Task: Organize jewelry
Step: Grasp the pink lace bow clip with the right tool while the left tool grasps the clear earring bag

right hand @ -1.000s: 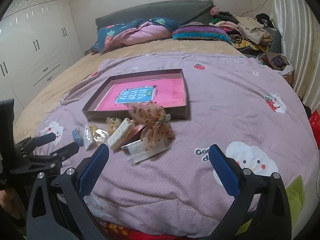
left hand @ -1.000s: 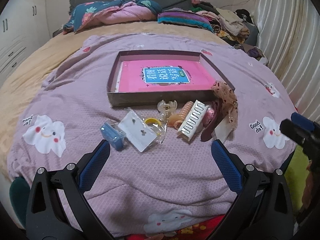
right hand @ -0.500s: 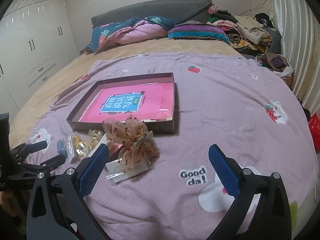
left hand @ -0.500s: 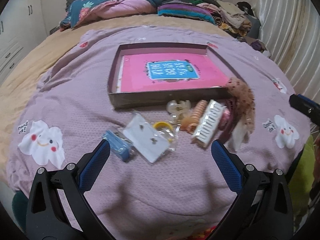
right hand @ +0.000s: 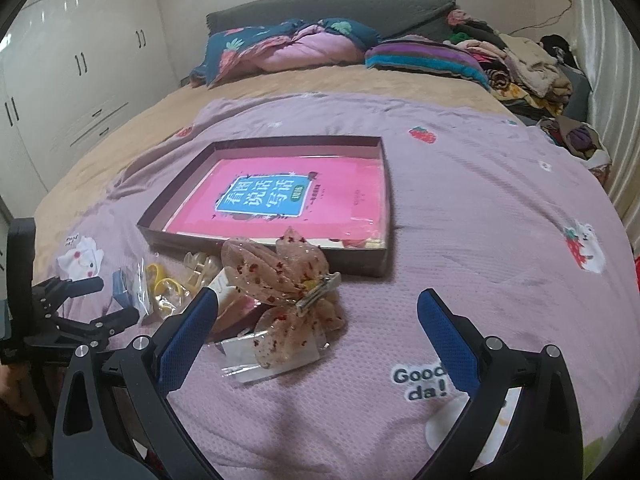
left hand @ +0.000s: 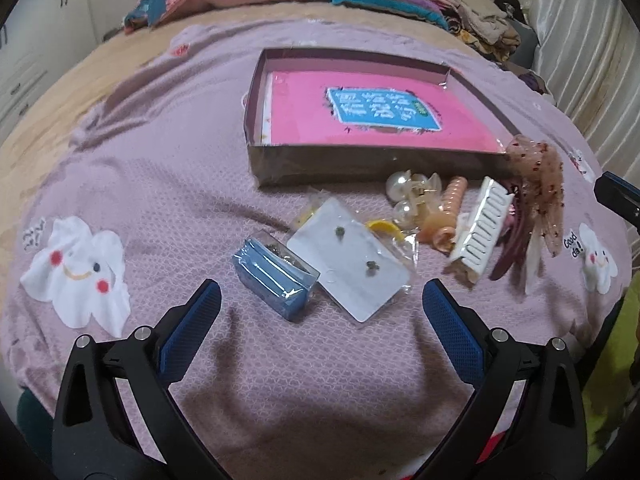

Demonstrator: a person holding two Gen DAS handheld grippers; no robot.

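A shallow dark box (left hand: 280, 168) (right hand: 384, 258) with a pink book inside lies on the lilac bedspread. In front of it sits a heap of accessories: a blue packet (left hand: 274, 278), a white earring card (left hand: 352, 262), pearl clips (left hand: 412, 192), an orange coil tie (left hand: 450, 212), a white comb clip (left hand: 482, 230) and a dotted mesh bow clip (left hand: 538, 184) (right hand: 284, 272). My left gripper (left hand: 320, 320) hovers open just short of the blue packet and card. My right gripper (right hand: 318, 328) is open, its left finger beside the bow. The left gripper (right hand: 94, 298) also shows in the right wrist view.
Pillows and folded quilts (right hand: 288, 50) lie at the headboard, and a heap of clothes (right hand: 524, 68) fills the far right corner. White wardrobes (right hand: 72, 80) stand along the left. A curtain (left hand: 588, 64) hangs on the right. Bare bedspread (right hand: 500, 200) stretches right of the box.
Both grippers have moved forward and down toward the heap of accessories, so it looks larger and closer. The objects themselves have not shifted. Both stay open.
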